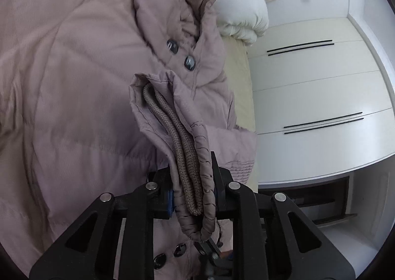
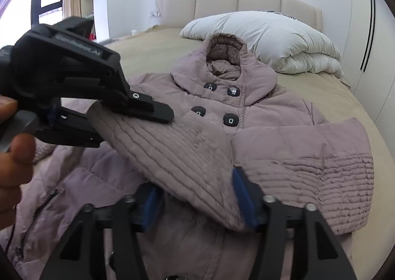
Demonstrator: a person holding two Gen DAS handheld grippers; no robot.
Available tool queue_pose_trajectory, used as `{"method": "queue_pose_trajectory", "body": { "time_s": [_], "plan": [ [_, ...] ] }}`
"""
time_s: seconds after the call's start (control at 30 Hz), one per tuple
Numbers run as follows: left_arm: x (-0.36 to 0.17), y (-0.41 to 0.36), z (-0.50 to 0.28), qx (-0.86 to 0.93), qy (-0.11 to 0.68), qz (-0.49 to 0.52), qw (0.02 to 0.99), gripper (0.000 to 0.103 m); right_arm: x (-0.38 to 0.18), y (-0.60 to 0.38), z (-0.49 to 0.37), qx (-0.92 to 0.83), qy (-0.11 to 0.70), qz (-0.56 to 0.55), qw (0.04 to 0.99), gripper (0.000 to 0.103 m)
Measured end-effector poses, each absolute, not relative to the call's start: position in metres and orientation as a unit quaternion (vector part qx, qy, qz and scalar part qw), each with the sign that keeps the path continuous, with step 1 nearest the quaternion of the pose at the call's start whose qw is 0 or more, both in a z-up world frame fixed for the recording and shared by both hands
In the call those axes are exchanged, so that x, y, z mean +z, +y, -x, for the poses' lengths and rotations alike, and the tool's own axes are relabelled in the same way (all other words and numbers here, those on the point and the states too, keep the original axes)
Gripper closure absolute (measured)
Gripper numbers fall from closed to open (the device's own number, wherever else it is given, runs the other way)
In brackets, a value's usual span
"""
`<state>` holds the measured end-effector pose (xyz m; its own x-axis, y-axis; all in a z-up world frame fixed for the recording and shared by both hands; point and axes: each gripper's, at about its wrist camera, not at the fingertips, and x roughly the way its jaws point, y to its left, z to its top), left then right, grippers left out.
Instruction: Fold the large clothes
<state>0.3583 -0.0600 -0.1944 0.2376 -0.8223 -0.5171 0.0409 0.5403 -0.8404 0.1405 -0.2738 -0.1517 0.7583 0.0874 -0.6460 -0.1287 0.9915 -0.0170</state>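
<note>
The left gripper (image 1: 192, 188) has its fingers (image 2: 150, 109) clamped on the sleeve cuff (image 1: 172, 136) of the mauve padded coat (image 2: 271, 131). The right gripper (image 2: 197, 198) has its fingers (image 2: 238, 181) spread apart around the quilted sleeve (image 2: 172, 154), not pressing it. The coat lies buttoned, face up, on the bed (image 2: 345, 97), its hood (image 2: 226, 48) just beside the rolled white duvet (image 2: 284, 40) near the headboard (image 2: 237, 1).
</note>
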Motion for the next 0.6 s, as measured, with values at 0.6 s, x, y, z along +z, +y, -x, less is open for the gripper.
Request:
{"method": "queue_pose_trajectory", "body": {
  "time_s": [0.6],
  "plan": [
    [-0.223,0.062,-0.416,-0.169,0.499,0.337,0.780,0.083,-0.201,-0.461,-0.164,0.084,0.331,-0.553,0.760,0.015]
  ]
}}
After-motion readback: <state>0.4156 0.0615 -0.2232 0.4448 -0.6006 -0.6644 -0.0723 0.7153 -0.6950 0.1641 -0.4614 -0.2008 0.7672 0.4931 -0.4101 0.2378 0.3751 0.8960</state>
